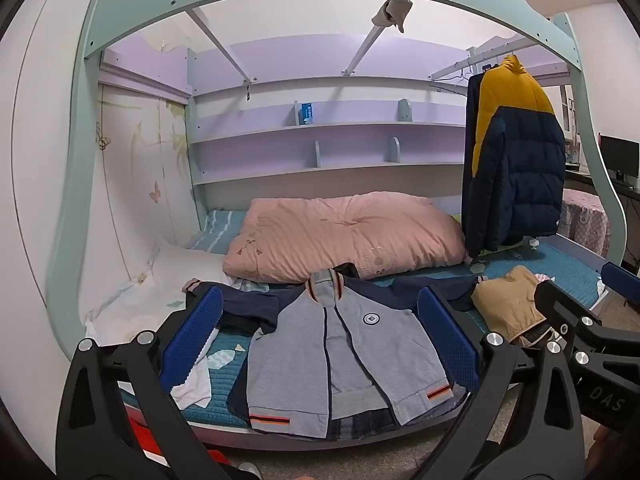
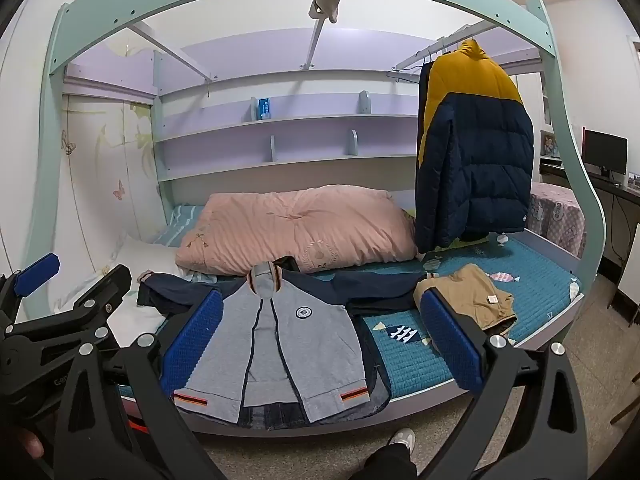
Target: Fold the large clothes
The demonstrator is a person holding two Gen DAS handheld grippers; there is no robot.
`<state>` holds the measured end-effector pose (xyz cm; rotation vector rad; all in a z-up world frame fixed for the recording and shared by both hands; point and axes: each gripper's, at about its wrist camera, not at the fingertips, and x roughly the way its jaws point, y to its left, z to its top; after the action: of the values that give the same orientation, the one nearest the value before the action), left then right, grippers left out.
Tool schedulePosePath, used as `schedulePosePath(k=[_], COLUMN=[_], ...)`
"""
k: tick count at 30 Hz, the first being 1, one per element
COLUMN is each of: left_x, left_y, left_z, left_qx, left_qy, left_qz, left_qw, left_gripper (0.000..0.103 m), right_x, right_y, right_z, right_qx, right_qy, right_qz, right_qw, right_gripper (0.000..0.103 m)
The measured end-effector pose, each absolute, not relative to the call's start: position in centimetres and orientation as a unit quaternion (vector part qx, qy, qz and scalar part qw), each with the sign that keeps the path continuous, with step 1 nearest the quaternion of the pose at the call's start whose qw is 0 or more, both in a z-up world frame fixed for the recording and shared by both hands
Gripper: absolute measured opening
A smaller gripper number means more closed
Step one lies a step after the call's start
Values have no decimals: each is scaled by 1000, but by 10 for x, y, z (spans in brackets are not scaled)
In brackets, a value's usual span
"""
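A grey zip jacket with navy sleeves (image 1: 344, 340) lies flat, front up, on the teal bed cover, sleeves spread out; it also shows in the right wrist view (image 2: 280, 340). Its hem reaches the bed's front edge. My left gripper (image 1: 320, 340) is open and empty, held in front of the bed above the jacket's lower half. My right gripper (image 2: 320, 340) is open and empty, held to the right of the left one; it shows at the right edge of the left wrist view (image 1: 580, 304). The left gripper shows at the left edge of the right wrist view (image 2: 76, 280).
A pink quilt (image 1: 344, 236) lies behind the jacket. A folded tan garment (image 2: 472, 296) lies on the bed to the right. A navy and yellow puffer jacket (image 2: 476, 152) hangs at the right. A white pillow (image 1: 176, 268) and white cloth (image 1: 196, 384) lie at left. My shoe (image 2: 402, 438) stands on the floor.
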<state>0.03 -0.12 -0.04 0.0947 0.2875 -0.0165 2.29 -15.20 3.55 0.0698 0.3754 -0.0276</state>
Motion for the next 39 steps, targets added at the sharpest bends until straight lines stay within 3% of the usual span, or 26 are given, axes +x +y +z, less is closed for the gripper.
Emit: schedulePosePath(k=[27,39], left_x=[3,31], left_y=[-37,-18], left_z=[-5,-12], left_qx=[44,44], left_qy=[154,176], left_qz=[-16,-20], left_qw=[987,983], left_gripper=[98,98], right_x=[25,50], right_y=[-164,-160], right_z=[32,21], right_qx=[38,39], right_qy=[194,216], right_qz=[-18,-15], right_qw=[980,976], right_gripper=[96,96])
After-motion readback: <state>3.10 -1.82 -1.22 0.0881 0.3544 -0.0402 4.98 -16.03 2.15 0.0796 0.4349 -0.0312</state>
